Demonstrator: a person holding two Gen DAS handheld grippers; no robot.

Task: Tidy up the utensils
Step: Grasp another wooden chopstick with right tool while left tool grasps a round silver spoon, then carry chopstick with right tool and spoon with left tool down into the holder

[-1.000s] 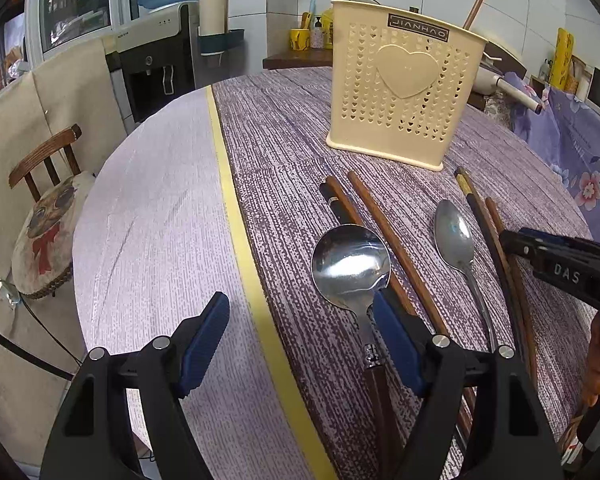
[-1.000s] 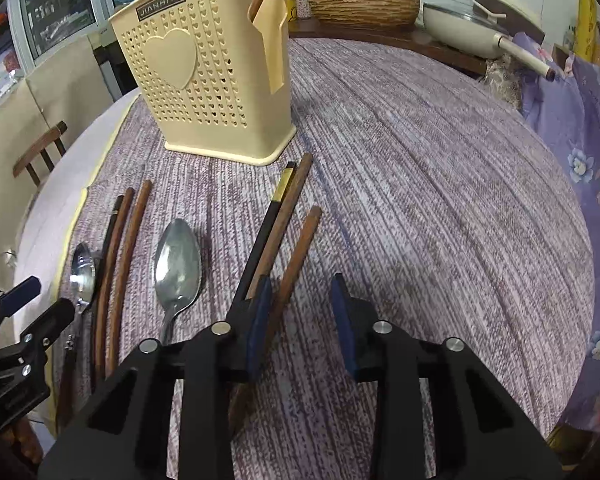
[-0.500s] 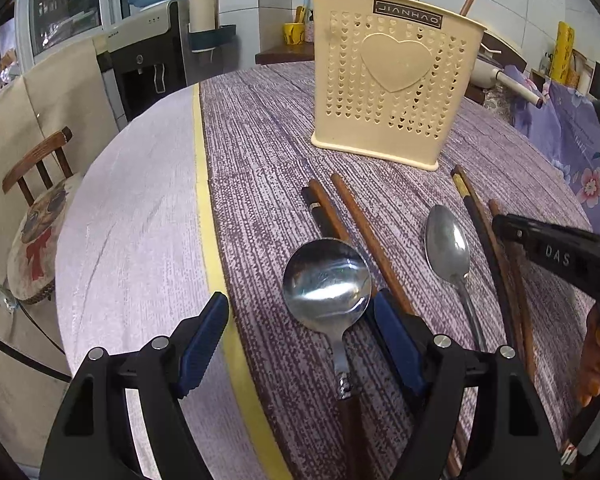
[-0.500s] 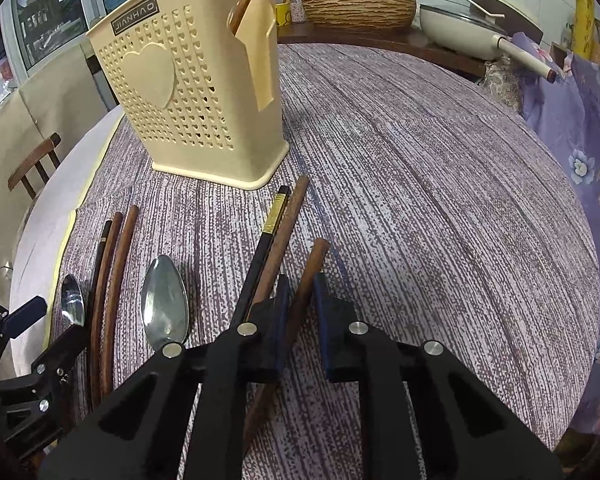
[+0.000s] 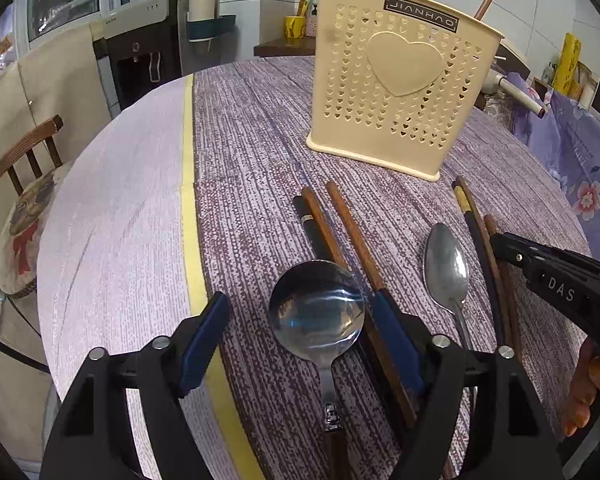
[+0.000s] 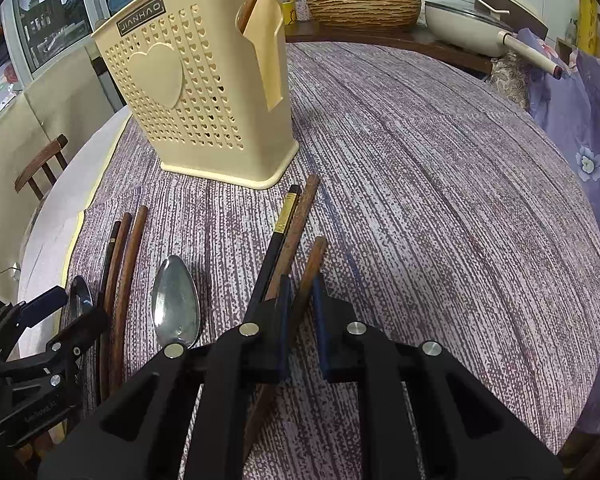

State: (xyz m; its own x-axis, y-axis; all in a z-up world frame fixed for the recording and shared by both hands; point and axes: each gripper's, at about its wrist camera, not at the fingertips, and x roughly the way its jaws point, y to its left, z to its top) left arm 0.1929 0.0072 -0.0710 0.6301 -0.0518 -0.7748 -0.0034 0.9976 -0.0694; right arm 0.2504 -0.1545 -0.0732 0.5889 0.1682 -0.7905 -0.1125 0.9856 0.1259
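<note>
Your right tool [image 6: 300, 300] has just clamped the brown chopstick [image 6: 314, 258]; your left tool [image 5: 300, 336], closing, straddles the round spoon [image 5: 316, 310] at 6 o'clock of the holder [image 5: 400, 80].

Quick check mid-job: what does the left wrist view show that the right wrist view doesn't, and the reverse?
Only the left wrist view: the round ladle spoon's whole bowl, between the closing left gripper's pads, untouched, and a hand on the other tool.

Only the right wrist view: the right gripper shut on a brown chopstick, and the woven basket behind.

Both: the cream utensil holder, the oval spoon and the purple tablecloth.
</note>
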